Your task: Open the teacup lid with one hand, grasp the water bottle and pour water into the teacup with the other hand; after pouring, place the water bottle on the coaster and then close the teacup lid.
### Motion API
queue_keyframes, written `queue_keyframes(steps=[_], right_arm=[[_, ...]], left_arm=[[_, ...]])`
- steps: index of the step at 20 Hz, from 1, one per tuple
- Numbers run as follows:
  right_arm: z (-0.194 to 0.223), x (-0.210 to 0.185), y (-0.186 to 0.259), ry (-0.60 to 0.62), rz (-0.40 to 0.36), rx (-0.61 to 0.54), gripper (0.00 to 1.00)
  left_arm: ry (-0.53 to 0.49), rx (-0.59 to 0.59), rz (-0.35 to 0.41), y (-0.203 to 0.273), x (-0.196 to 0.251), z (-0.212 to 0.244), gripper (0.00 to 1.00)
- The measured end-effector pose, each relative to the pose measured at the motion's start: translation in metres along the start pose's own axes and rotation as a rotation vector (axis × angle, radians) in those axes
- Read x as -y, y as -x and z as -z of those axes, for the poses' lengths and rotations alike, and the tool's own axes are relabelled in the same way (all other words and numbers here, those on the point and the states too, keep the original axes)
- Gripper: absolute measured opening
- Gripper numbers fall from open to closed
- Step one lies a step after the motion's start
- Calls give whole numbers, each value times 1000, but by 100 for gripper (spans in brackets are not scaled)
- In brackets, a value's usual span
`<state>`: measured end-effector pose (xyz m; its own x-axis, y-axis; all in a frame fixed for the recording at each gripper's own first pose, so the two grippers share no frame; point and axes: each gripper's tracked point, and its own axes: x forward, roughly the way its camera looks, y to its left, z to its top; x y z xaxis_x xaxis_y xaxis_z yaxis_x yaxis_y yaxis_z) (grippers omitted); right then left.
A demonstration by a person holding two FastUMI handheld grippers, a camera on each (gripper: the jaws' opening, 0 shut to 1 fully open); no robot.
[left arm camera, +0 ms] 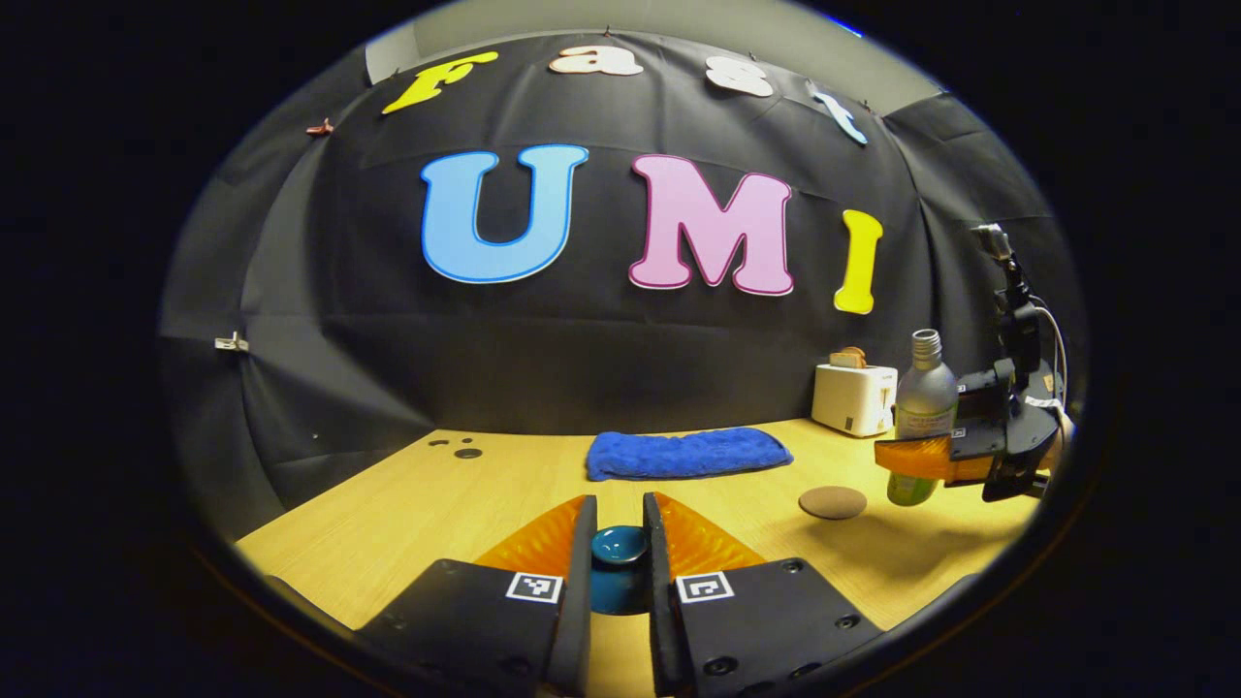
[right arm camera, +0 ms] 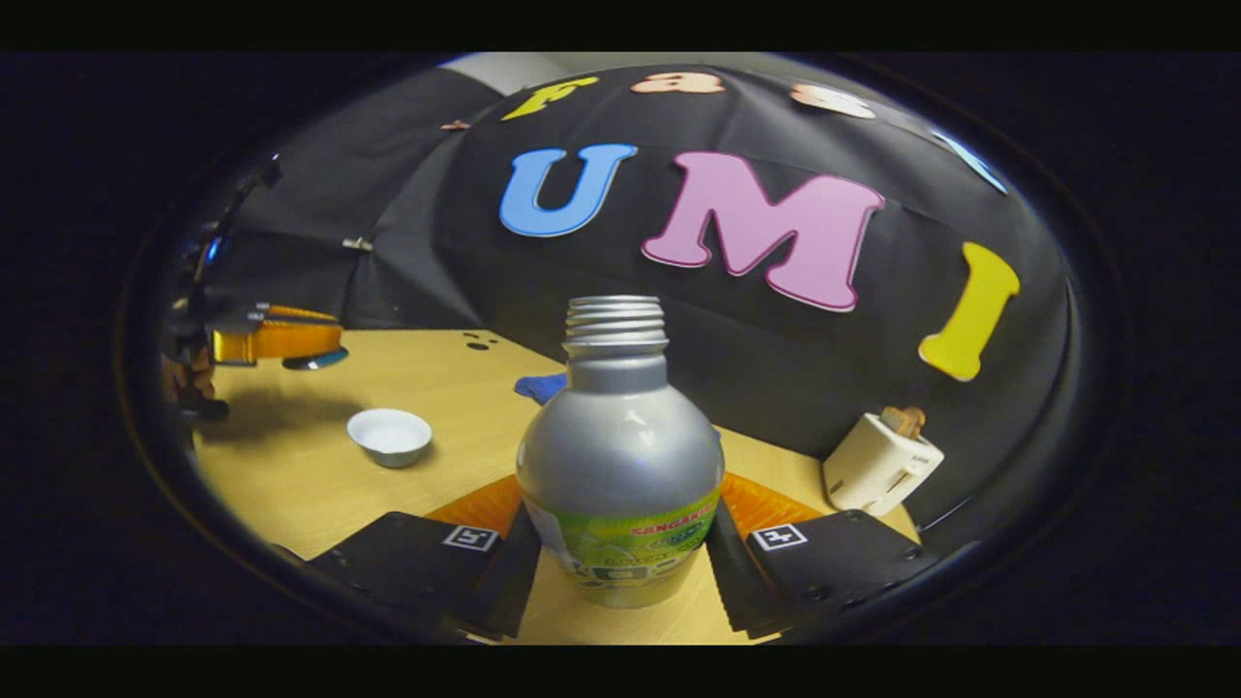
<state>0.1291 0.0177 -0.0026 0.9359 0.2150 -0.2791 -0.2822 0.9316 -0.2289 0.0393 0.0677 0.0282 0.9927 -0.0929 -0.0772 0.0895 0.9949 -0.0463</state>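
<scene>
Items counted on the wooden table (left arm camera: pixel 407 504):
- One water bottle (right arm camera: pixel 620 456), cap off.
- One teacup (right arm camera: pixel 390 435), white, open.
- One teacup lid (left arm camera: pixel 619 545), dark teal.
- One round coaster (left arm camera: pixel 832 502).
- One blue cloth (left arm camera: pixel 688 453).
- One white toaster (left arm camera: pixel 853 397), with one slice of bread (left arm camera: pixel 849 357) in its slot.
- Two grippers: left gripper (left arm camera: pixel 619 528), right gripper (right arm camera: pixel 620 528).
</scene>
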Motion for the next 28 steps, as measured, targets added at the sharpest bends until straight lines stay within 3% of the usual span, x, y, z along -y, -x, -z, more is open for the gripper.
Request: queue_keyframes(steps=[5, 17, 19, 22, 28], right_arm=[[10, 9, 17, -51, 16, 3, 80], [0, -7, 35, -113, -31, 41, 80], [-3, -1, 30, -150, -22, 64, 80], [2, 32, 9, -199, 51, 71, 80], [15, 74, -44, -426, 111, 77, 79]], left_arm=[[-15, -35, 50, -25, 26, 11, 29], [-49, -76, 75, -49, 52, 30, 29], [-40, -76, 78, -50, 54, 32, 29], [-29, -79, 80, -49, 55, 33, 29], [-29, -50, 71, -41, 51, 26, 29]])
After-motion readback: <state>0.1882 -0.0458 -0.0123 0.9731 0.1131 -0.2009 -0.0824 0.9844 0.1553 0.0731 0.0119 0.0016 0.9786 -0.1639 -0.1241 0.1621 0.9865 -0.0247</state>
